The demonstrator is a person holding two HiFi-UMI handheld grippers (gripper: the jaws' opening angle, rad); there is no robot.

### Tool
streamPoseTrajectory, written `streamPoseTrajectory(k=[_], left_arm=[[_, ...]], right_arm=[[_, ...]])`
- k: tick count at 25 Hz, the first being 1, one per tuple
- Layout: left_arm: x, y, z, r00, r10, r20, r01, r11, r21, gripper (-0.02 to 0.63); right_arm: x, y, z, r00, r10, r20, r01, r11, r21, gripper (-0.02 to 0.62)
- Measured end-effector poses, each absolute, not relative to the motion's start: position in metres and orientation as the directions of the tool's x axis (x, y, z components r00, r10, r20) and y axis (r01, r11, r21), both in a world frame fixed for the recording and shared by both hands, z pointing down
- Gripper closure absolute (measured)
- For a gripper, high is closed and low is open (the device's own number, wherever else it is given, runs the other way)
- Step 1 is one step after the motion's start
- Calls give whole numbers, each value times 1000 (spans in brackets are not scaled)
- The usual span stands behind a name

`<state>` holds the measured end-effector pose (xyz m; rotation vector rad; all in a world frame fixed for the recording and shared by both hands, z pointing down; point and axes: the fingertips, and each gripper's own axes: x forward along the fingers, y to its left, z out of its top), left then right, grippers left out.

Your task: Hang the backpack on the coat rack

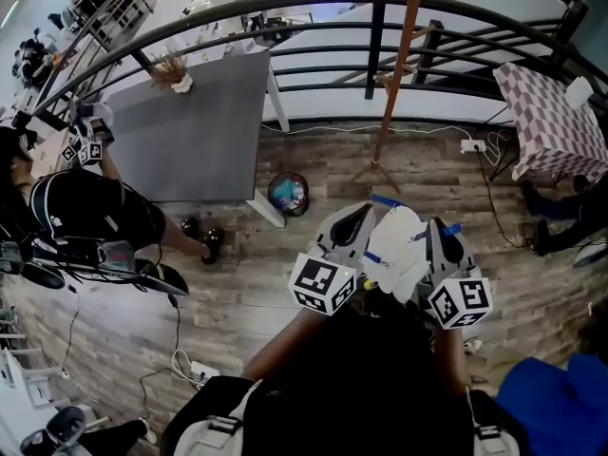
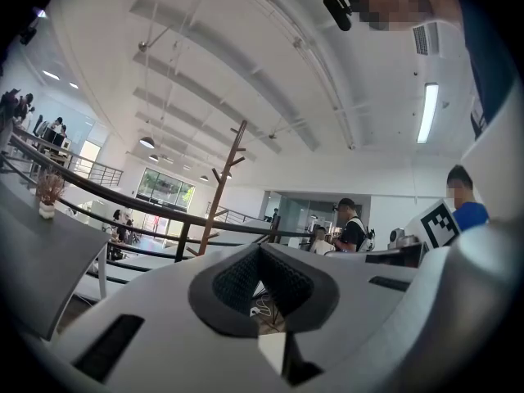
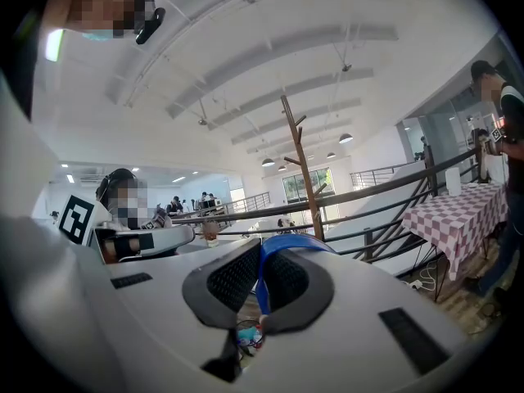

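Backpack point(image 1: 397, 240) of white fabric, near side of tall brown wooden coat rack point(image 1: 399, 65).
Right gripper point(image 3: 260, 260) clamps its blue strap point(image 3: 286, 241); left gripper point(image 2: 260, 252) jaws pressed together.

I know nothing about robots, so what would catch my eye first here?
Low in the head view, the left gripper and the right gripper, each with a black-and-white marker cube, sit close together with a white backpack bunched between them. The right gripper's jaws pinch its blue strap. Straight ahead stands a tall wooden coat rack in front of a curved black railing.
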<state>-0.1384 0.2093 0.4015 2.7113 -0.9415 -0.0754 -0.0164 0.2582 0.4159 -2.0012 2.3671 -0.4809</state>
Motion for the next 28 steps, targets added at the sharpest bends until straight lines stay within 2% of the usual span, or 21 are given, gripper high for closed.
streamPoseTrajectory(k=[14,28], left_arm=[[-107,189,408,777,-627,60,-616,-737,278,598],[-44,144,415,755,-648,97,-646,-712,276,598]], right_arm=[[0,236,420,-246,-950,191,-950,197,-244,577],[56,191,425,-317,-929,190,-933,269,-241,577]])
